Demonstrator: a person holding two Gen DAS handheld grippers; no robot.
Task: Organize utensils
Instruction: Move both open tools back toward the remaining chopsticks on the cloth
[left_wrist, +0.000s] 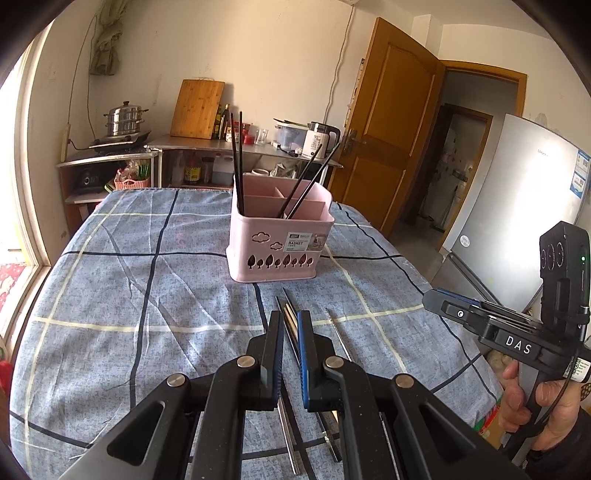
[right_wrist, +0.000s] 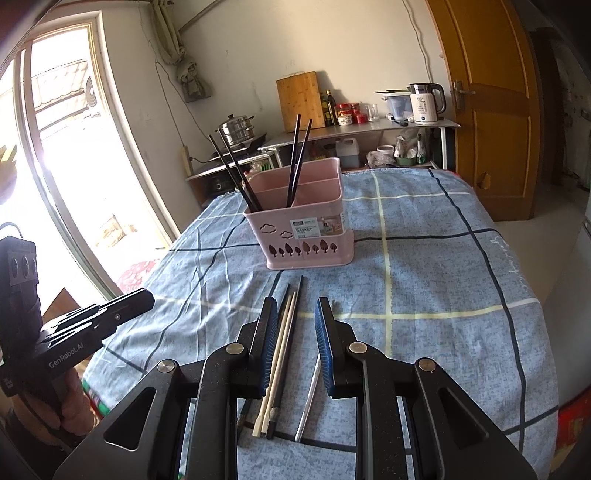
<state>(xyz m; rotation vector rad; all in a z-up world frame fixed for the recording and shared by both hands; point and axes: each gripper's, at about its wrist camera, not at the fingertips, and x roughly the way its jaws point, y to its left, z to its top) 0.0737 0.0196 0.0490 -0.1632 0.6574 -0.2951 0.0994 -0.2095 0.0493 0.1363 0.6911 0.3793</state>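
1. Loose chopsticks (right_wrist: 281, 354) lie near the table's (left_wrist: 110, 295) front edge, long axis pointing at the pink utensil basket (left_wrist: 280, 240) mid-table.
2. Left gripper (left_wrist: 290, 317) directly above them, tilted down, jaws nearly shut, empty.
3. Right gripper (right_wrist: 295, 314) beside it, narrowly open, empty, over the steel chopstick (right_wrist: 309, 398).

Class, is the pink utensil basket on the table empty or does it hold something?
Not empty: the pink basket holds black chopsticks standing in its compartments.

Daylight from window (right_wrist: 62, 140), blown out with glare; room evenly bright; sharp focus; fisheye bending and dark vignette at corners.
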